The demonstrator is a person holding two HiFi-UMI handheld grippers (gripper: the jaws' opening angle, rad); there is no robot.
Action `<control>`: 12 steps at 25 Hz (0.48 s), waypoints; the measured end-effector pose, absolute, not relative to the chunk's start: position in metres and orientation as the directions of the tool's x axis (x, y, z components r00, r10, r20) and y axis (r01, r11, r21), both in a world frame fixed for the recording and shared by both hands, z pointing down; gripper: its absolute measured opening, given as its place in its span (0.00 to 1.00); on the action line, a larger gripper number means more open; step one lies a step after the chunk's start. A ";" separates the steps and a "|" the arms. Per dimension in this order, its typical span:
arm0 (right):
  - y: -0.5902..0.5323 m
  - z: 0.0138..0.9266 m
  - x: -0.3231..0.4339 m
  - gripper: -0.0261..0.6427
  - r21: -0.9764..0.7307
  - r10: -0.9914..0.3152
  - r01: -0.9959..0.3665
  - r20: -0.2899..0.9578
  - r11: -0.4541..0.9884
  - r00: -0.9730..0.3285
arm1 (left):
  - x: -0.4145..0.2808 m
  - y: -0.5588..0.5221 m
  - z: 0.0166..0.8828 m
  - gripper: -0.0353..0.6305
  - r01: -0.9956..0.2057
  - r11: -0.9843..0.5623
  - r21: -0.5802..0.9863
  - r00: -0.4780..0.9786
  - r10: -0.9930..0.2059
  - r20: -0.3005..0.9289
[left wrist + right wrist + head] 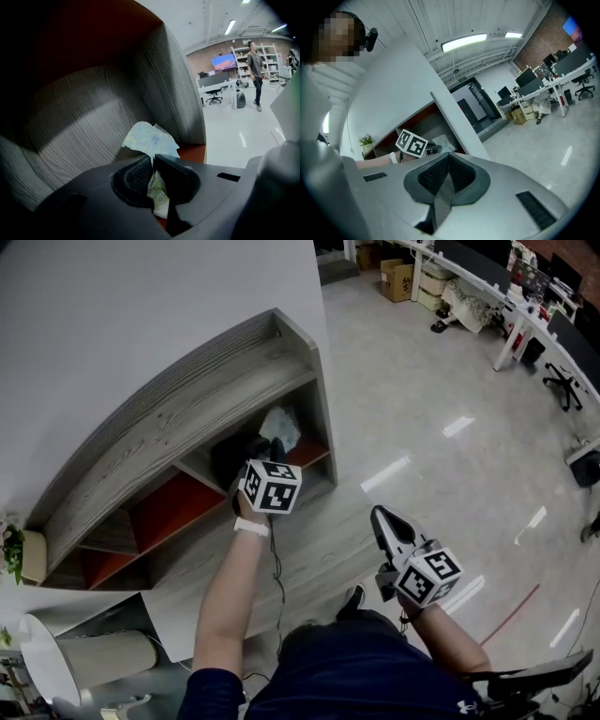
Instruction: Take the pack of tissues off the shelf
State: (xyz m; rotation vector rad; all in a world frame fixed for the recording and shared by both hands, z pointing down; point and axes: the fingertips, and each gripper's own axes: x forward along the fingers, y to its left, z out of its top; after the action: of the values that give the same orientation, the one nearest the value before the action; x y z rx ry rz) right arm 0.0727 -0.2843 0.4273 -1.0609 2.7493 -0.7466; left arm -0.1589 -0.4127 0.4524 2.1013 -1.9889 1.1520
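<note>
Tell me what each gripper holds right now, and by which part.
The left gripper pinches the pale, crinkly plastic pack of tissues by its near edge. The right gripper is shut and empty.

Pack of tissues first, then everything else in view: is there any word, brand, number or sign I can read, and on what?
No text reads clearly.
Pack of tissues: faint print on the wrapper, too blurred to read.
Marker cubes: black-and-white square codes, no letters.
Small sign over the doorway: too small to read.
Cardboard box: any print too small to read.
</note>
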 end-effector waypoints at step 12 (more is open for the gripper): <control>-0.265 0.429 0.070 0.06 -0.484 -0.681 -0.628 0.085 0.609 -0.727 | -0.131 -0.385 0.418 0.09 -0.828 -0.238 -0.508 0.006 -0.909 0.416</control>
State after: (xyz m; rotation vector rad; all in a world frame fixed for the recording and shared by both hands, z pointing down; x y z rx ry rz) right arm 0.0696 -0.2652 0.4292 -1.1103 2.7200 -0.7544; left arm -0.1308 -0.3851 0.4180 2.3073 -2.0065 1.1291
